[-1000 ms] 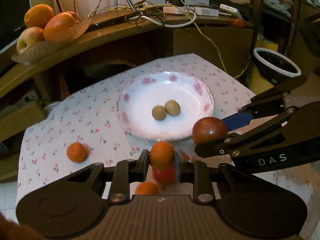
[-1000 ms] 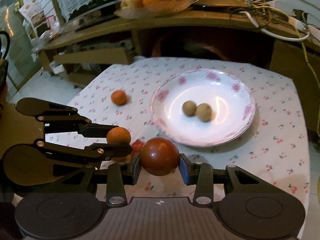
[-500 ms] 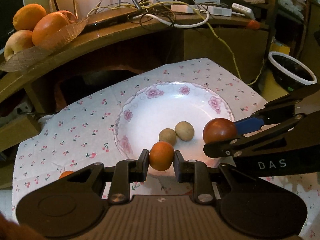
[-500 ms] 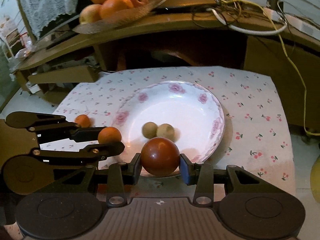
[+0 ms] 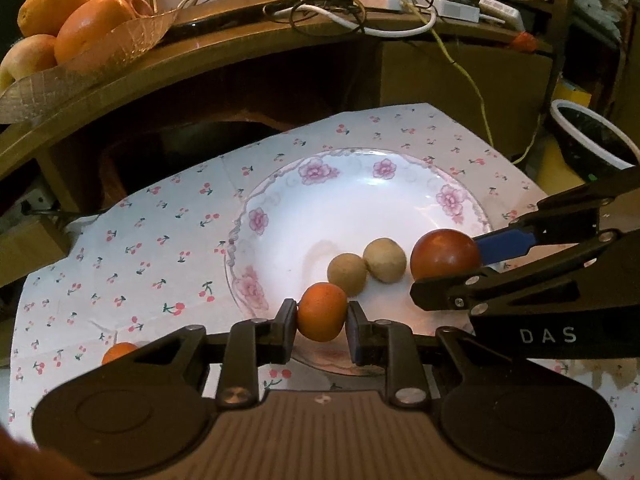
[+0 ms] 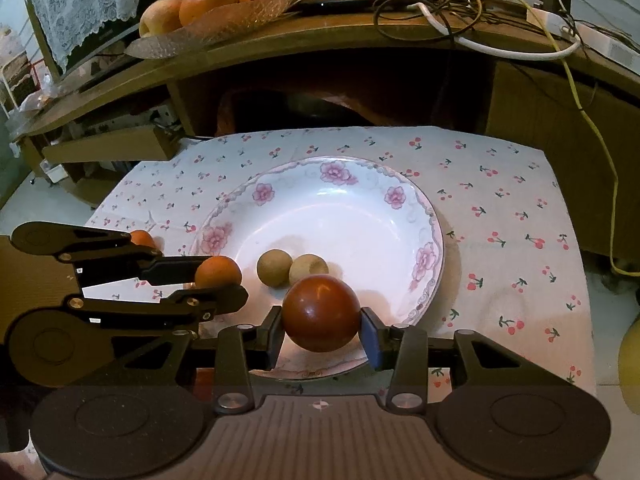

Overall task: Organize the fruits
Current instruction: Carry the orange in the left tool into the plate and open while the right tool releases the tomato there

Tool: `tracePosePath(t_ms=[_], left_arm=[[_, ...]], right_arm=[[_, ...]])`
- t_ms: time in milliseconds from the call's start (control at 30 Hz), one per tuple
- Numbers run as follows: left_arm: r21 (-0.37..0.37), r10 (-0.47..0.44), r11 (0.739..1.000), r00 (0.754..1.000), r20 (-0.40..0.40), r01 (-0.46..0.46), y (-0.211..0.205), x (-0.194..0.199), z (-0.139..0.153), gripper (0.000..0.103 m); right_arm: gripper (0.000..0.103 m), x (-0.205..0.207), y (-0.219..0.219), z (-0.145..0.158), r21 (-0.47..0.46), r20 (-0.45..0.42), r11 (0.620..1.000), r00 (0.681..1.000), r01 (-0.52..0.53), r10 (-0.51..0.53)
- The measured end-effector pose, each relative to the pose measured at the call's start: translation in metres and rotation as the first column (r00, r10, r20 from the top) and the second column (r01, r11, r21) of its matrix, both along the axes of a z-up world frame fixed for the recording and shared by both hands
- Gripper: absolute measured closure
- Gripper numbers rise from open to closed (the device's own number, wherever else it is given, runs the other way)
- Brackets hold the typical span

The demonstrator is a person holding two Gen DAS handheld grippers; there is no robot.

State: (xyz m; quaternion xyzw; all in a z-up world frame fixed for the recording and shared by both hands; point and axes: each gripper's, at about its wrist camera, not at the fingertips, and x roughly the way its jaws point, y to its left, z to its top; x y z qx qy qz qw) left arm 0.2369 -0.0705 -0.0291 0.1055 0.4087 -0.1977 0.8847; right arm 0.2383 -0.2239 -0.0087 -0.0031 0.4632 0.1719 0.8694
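Both grippers have come forward over the white flower-rimmed plate [image 5: 280,216] since a second ago.

The left gripper [image 5: 322,316] clamps a small round orange fruit [image 5: 322,312]; the right gripper [image 6: 322,330], lettered "DAS" on its side, clamps a dark red round tomato [image 6: 321,312]. Two tan round fruits [image 5: 366,266], touching, lie in the plate just ahead of both. Another small orange fruit [image 5: 118,353] now sits on the cherry-print cloth [image 5: 140,240], left of the left gripper.

Glossy glazed plate [image 6: 434,216]; printed cloth [image 6: 500,200]; glossy smooth tomato [image 6: 321,313].
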Motion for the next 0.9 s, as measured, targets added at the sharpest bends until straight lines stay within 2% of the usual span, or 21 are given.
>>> tracePosePath(t_ms=[267,533,900], left_arm=[[-0.003,0.010,1.000,1.000,0.000,-0.010,-0.001,0.000,0.000,0.072],[-0.024,0.020,1.000,1.000,0.017,-0.020,0.002,-0.002,0.007,0.071],[-0.045,0.007,0.999,0.999,0.046,-0.005,0.006,-0.010,0.021,0.066]], right_arm=[[0.059,0.001,0.000,-0.001,-0.001,0.006,1.000,1.000,0.009,-0.009],[0.055,0.001,-0.005,0.005,0.014,0.030,1.000,0.999,0.022,-0.022],[0.055,-0.005,-0.008,0.016,0.045,0.069,0.999,0.997,0.021,-0.024]])
